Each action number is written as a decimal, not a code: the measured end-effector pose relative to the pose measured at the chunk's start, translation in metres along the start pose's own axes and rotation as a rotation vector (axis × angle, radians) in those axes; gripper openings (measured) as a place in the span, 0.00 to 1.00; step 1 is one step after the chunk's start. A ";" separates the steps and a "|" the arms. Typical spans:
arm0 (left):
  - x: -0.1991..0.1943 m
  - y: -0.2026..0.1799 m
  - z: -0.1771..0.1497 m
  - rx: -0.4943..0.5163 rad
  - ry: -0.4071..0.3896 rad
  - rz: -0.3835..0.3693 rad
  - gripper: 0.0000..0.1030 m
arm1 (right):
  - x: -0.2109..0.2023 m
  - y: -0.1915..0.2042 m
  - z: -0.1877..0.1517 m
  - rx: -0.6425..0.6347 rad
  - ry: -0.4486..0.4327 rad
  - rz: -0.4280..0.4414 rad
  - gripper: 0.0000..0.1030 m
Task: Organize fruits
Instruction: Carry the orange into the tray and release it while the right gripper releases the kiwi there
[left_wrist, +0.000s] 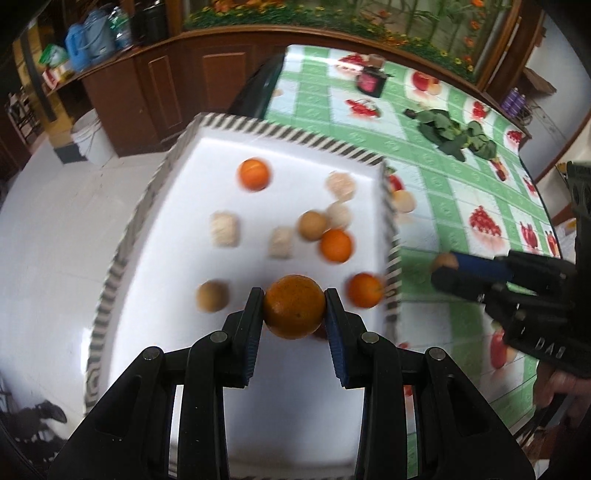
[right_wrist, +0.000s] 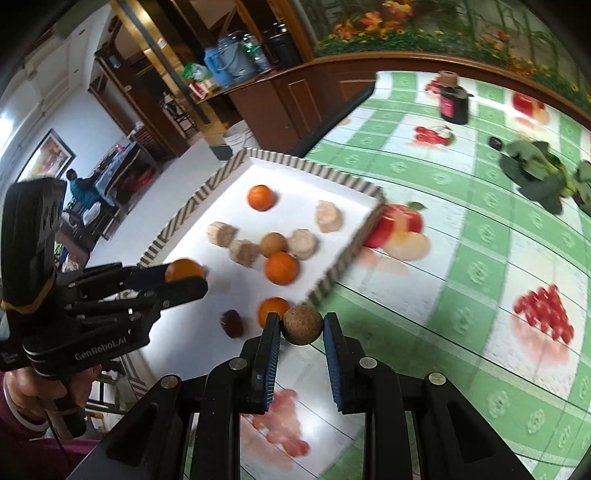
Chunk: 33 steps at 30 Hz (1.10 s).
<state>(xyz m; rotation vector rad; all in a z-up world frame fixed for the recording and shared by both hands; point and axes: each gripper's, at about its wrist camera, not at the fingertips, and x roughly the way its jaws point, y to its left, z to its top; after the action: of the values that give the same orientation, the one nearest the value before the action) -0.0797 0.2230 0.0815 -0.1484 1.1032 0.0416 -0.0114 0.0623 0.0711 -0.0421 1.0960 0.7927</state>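
A white tray (left_wrist: 207, 162) with a striped rim sits at the table's left edge; it also shows in the right wrist view (right_wrist: 354, 195). It holds several oranges, brown round fruits and pale peeled pieces. My left gripper (left_wrist: 294, 301) is shut on an orange (left_wrist: 294, 306) above the tray's near part; it shows in the right wrist view (right_wrist: 186, 275) with the orange (right_wrist: 183, 269). My right gripper (right_wrist: 301, 325) is shut on a brown round fruit (right_wrist: 302, 324) over the table by the tray's right rim; it shows in the left wrist view (left_wrist: 443, 267).
The table has a green checked cloth (right_wrist: 461, 258) with fruit prints. Leafy greens (right_wrist: 535, 173) and a dark jar (right_wrist: 454, 103) lie at the far side. A small dark red fruit (right_wrist: 232, 322) lies in the tray. Wooden cabinets (left_wrist: 155, 88) and a white bucket (left_wrist: 90, 136) stand beyond.
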 end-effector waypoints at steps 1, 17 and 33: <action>0.000 0.005 -0.002 -0.006 0.006 0.004 0.31 | 0.005 0.005 0.003 -0.012 0.006 0.004 0.22; 0.010 0.046 -0.026 -0.065 0.058 0.007 0.31 | 0.081 0.051 0.031 -0.082 0.098 0.048 0.22; 0.023 0.046 -0.015 -0.077 0.048 0.037 0.31 | 0.100 0.051 0.033 -0.053 0.118 -0.001 0.22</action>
<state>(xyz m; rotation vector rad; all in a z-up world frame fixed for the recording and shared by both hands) -0.0874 0.2655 0.0499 -0.1991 1.1533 0.1145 0.0060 0.1681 0.0239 -0.1355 1.1860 0.8263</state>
